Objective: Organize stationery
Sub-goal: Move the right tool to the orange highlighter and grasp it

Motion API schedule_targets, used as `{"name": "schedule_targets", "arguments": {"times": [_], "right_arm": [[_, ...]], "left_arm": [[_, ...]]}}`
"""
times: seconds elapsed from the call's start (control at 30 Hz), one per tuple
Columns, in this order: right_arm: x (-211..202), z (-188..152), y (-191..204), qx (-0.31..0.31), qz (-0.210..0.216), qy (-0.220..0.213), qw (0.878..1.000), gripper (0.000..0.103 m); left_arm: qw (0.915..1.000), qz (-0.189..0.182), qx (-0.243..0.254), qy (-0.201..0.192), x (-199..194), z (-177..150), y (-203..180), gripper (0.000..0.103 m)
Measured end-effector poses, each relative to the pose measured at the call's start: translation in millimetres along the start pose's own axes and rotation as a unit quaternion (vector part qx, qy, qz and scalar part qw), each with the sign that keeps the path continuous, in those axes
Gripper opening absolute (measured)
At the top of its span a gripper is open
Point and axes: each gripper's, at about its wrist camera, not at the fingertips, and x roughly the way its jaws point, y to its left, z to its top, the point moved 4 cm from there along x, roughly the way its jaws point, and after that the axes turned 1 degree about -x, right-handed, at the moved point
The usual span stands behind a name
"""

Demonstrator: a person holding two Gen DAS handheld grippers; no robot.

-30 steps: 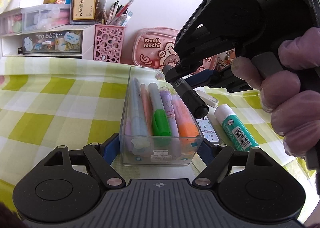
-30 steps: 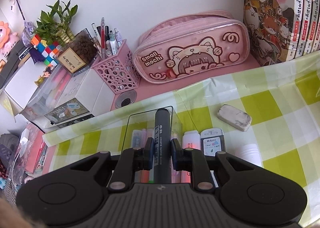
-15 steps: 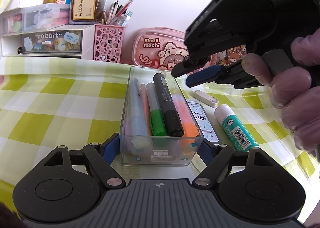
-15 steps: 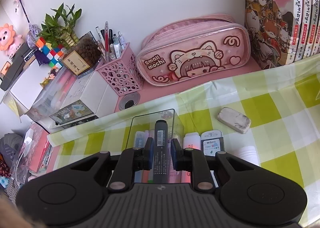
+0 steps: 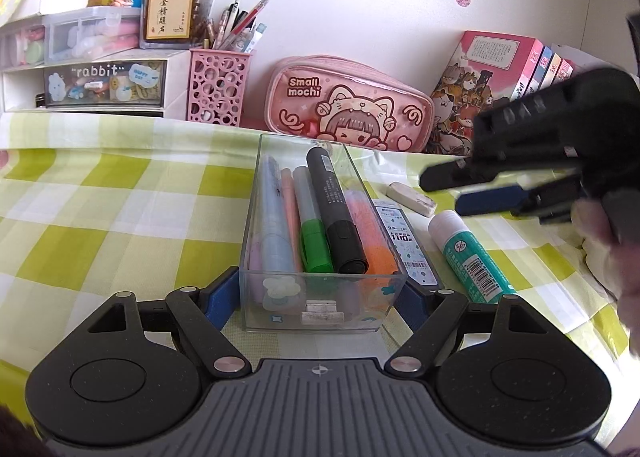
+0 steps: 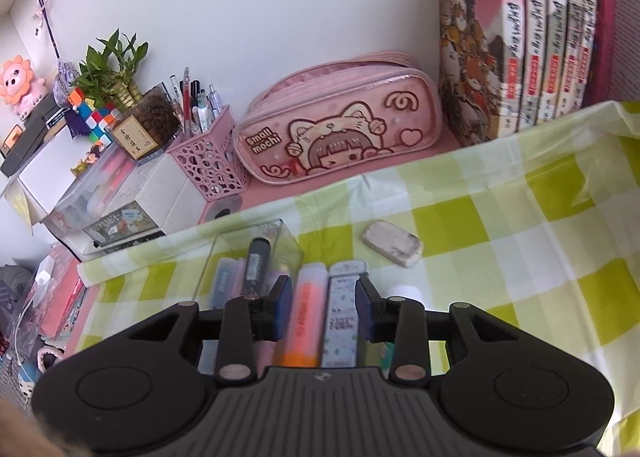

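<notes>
— Marker news first: the thick black marker (image 5: 335,213), which a second ago was pinched in the right hand-held gripper (image 5: 476,189), now lies inside the clear rectangular plastic box (image 5: 320,313), on top of the pens already there.

— And the right hand-held gripper?

— Empty, with its jaws opening and nothing between them, and it has pulled away to the right of the box — over the flat lead-refill case (image 5: 404,241) and near the white-and-teal glue stick (image 5: 470,257).

— So one more item is sorted.

— That is my reading. Outside the box on the green-and-white checked table (image 5: 120,217) are the refill case, the glue stick and a grubby white eraser (image 5: 412,197); one of those looks like the next pick.

— What about the left hand-held gripper (image 5: 316,299)?

— Clenched on the near end of the box, blue pads against both side walls, steadying it.

— How does the marker sit?

— Lengthwise, cap towards the left camera, between a green-capped pen (image 5: 314,241) and an orange highlighter (image 5: 374,233), slightly skewed but fully inside.
</notes>
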Motion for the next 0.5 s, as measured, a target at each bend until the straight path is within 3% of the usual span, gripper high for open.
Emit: {"name": "schedule_targets", "arguments": {"times": [0.2, 0.5], "right_arm": [[-6.4, -19.3, -7.3, -0.009, 0.032, -0.015, 0.999, 0.062], [6.3, -31.0, 14.1, -0.052, 0.063, -0.012, 0.997, 0.062]], "left_arm": [[0.9999, 0.013, 0.007, -0.006, -4.6, 0.0, -1.9, 0.076], [0.9982, 0.053, 0.019, -0.021, -14.1, 0.0, 2.6, 0.073]]}}
